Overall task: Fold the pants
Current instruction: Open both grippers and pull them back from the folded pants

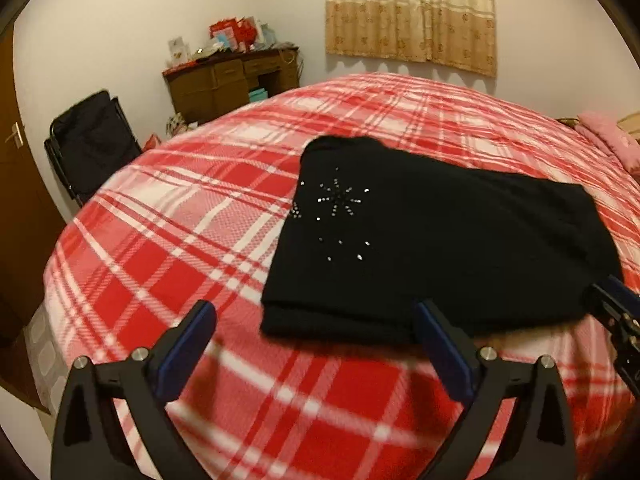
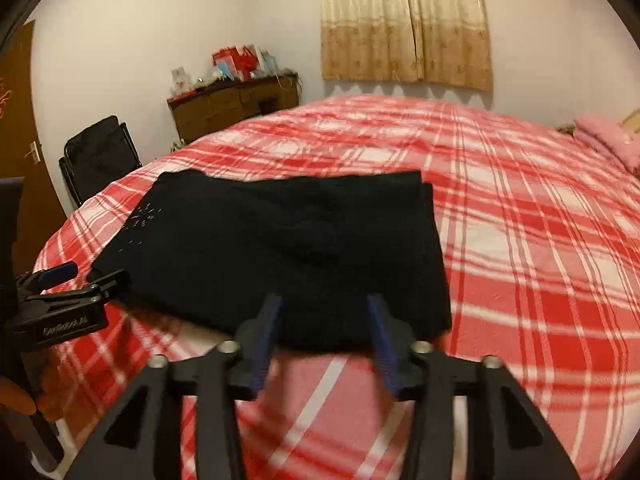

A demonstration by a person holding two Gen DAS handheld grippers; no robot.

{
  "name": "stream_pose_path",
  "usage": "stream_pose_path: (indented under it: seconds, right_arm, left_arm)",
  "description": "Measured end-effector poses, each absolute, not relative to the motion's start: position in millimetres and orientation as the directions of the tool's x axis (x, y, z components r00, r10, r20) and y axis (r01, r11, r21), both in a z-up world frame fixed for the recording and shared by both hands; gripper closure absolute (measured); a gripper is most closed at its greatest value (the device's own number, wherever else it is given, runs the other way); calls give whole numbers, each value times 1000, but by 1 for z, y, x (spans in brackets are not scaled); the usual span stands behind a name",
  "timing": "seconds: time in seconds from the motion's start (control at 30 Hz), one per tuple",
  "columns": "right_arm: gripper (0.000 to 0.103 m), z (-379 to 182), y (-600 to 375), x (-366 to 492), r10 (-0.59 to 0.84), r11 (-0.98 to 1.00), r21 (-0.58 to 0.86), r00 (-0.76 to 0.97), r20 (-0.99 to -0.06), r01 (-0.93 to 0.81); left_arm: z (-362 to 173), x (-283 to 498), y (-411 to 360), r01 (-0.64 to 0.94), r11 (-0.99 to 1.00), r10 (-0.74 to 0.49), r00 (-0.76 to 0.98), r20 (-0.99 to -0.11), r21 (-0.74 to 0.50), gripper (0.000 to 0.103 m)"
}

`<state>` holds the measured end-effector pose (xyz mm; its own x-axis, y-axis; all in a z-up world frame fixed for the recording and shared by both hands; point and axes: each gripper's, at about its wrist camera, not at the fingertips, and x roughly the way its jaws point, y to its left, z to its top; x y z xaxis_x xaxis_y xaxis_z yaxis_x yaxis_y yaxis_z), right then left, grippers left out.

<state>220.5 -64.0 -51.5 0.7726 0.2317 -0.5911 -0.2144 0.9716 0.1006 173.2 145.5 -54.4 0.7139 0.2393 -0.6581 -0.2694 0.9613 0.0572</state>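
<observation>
We held the left gripper (image 1: 316, 322) with its jaws spread wide and released, nothing between them; the folded black pants (image 1: 432, 248) lay on the red plaid bedspread (image 1: 180, 248), their near-left corner just ahead of the right-hand jaw. Our right gripper (image 2: 324, 316) stood half open and empty, the pants' near hem just beyond its tips. We judged the fold nearly done; next came either a final fold or withdrawal. White lettering on the left gripper's body was too blurred to read.
</observation>
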Motion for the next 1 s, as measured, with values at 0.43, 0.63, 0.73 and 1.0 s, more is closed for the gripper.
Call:
stream_pose_path:
  seconds: [0.43, 0.63, 0.73, 1.0]
  right_arm:
    - [39, -61, -69, 130, 144, 977, 214, 783, -605, -14]
    - [39, -60, -78, 129, 107, 980, 198, 790, -604, 19]
    - [39, -61, -83, 129, 98, 979, 203, 797, -596, 31]
    - [39, -53, -85, 125, 58, 985, 167, 835, -548, 41]
  left_arm:
    - [-50, 105, 127, -215, 974, 217, 763, -609, 78, 2]
    - [-54, 105, 121, -187, 980, 189, 759, -624, 70, 2]
    - [-56, 105, 120, -182, 981, 185, 757, -626, 70, 2]
    - [-57, 131, 115, -141, 986, 163, 746, -645, 85, 2]
